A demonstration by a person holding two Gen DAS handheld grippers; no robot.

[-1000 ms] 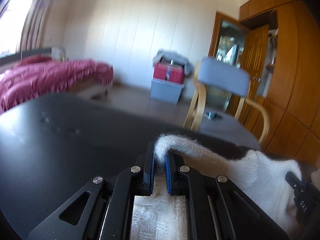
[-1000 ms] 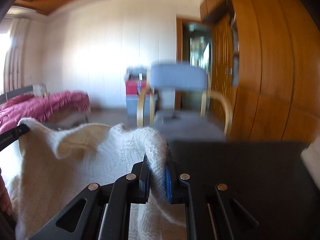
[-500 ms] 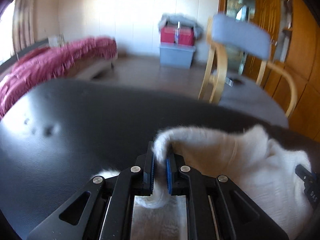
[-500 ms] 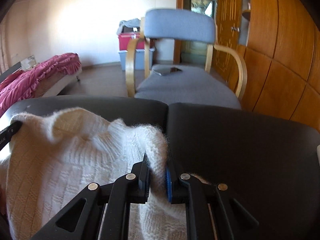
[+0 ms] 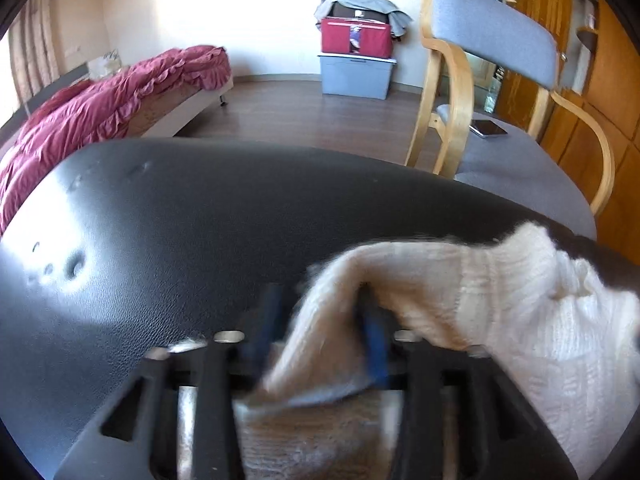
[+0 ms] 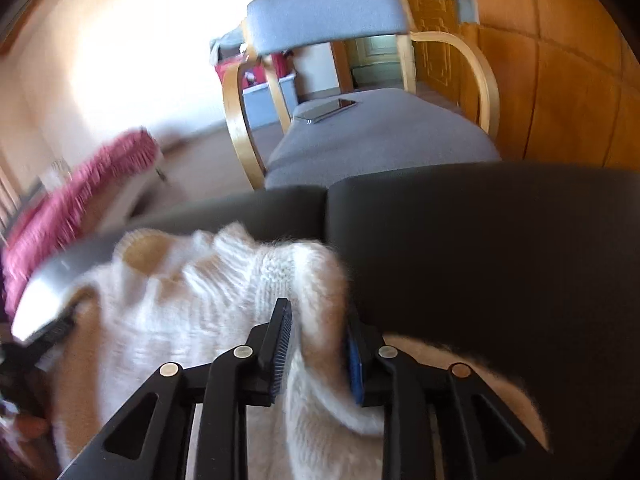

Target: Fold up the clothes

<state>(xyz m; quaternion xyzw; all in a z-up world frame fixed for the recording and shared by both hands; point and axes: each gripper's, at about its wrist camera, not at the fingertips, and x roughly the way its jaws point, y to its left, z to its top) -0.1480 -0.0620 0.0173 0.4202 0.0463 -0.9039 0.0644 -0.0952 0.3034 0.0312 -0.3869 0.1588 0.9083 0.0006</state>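
Observation:
A cream knitted sweater [image 5: 540, 320] lies bunched on the black leather table [image 5: 180, 220], near its far edge. My left gripper [image 5: 320, 328] is low over the table and blurred. Its jaws are opening, and a loose fold of the sweater hangs between them, draped over the right finger. In the right wrist view the sweater [image 6: 192, 312] spreads to the left over the table [image 6: 480, 260]. My right gripper [image 6: 318, 344] has its jaws opening too. A fold of the knit sits slack in the gap and leans on the right pad.
Beyond the table stands a wooden armchair with grey cushions [image 5: 492, 28], with a phone [image 6: 326, 110] on its seat. A bed with a red cover [image 5: 100, 108] is at the left. A red box on a grey box [image 5: 356, 56] stands by the wall, and wooden cupboards [image 6: 560, 80] are at the right.
Both grippers have tipped downward and carried the sweater's edge toward the far side of the table. Their jaws, clamped on the knit before, now stand apart with the fold loose between them.

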